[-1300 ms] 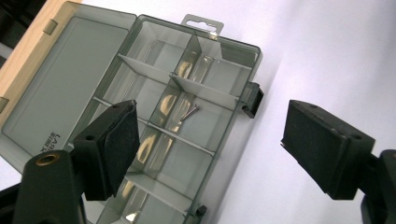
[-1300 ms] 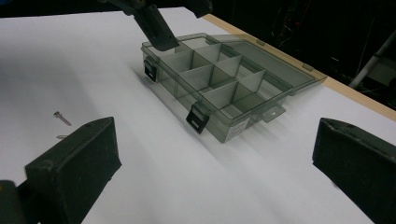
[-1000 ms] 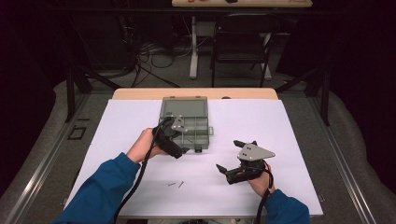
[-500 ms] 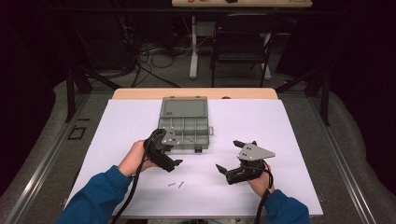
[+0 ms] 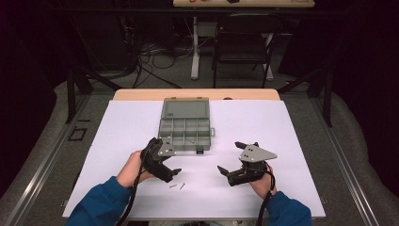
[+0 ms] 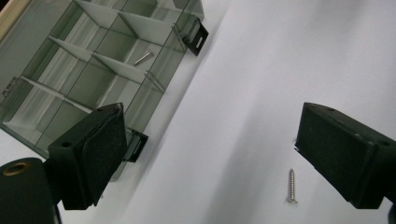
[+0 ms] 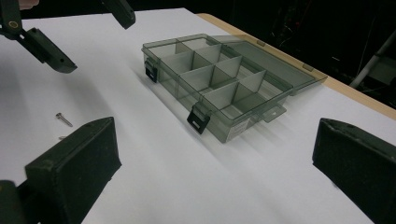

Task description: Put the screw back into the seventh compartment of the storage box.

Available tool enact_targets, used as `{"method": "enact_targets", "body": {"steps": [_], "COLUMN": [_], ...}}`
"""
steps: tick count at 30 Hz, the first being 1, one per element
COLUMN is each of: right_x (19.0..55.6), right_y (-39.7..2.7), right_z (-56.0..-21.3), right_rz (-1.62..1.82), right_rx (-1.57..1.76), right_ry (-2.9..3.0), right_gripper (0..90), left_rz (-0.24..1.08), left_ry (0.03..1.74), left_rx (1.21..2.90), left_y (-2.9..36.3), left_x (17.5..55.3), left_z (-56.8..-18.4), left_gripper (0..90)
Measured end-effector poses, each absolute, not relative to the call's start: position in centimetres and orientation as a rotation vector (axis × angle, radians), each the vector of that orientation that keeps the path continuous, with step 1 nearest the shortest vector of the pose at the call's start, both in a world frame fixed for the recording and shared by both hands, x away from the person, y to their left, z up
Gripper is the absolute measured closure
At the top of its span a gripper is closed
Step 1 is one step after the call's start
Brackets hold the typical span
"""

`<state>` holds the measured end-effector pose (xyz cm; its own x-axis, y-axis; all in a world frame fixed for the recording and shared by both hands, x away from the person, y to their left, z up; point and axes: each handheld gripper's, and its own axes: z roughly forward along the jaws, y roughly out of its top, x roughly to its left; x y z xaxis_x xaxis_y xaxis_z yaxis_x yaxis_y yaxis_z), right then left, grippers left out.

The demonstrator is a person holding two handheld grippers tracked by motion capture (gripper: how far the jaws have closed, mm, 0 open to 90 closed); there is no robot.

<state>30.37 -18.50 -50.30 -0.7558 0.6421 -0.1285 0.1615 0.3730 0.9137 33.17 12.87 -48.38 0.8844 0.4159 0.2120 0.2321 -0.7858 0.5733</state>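
A smoky grey compartment box lies open on the white table cover, lid folded back. One small screw rests in a near compartment. Two screws lie on the cover in front of the box. My left gripper hovers just over them, open, its jaws having just been opening. A screw lies on the cover between them, close to the right-hand pad and untouched. My right gripper is held low to the right of the box, open and holding nothing. It faces the left gripper and a screw.
The white cover spans the wooden table, with bare cover on both sides of the box. A cable trails from each gripper along the blue sleeves. Beyond the table stand a dark chair and a desk leg with floor cables.
My left gripper has drawn back from the box's near edge toward the person and come lower, ending over the loose screws. The right gripper has stayed put.
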Motion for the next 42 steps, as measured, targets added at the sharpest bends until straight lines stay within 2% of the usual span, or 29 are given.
{"method": "enact_targets", "body": {"steps": [10,11,18,23,42], "right_x": [30.3,30.3,30.2,30.2,30.3], "right_y": [-18.5,-18.5,-18.5,-18.5,-18.5], "right_z": [-50.2,-50.2,-50.1,-50.1,-50.2], "right_rz": [1.366,1.366,1.365,1.364,1.367], "right_rx": [0.688,0.688,0.687,0.687,0.688], "right_ry": [2.171,2.171,2.167,2.171,2.173], "right_gripper": [0.0,0.0,0.0,0.0,0.0], "left_rz": [0.473,0.513,0.473,0.447,0.383], "left_ry": [0.474,0.462,0.516,0.548,0.538], "left_rx": [2.477,2.485,2.463,2.45,2.438], "left_y": [13.2,13.3,14.3,14.8,14.8], "left_x": [32.3,32.1,31.7,31.3,30.1], "left_z": [-48.9,-49.0,-49.9,-50.5,-52.3], "left_gripper": [7.7,7.7,5.4,0.3,0.0]}}
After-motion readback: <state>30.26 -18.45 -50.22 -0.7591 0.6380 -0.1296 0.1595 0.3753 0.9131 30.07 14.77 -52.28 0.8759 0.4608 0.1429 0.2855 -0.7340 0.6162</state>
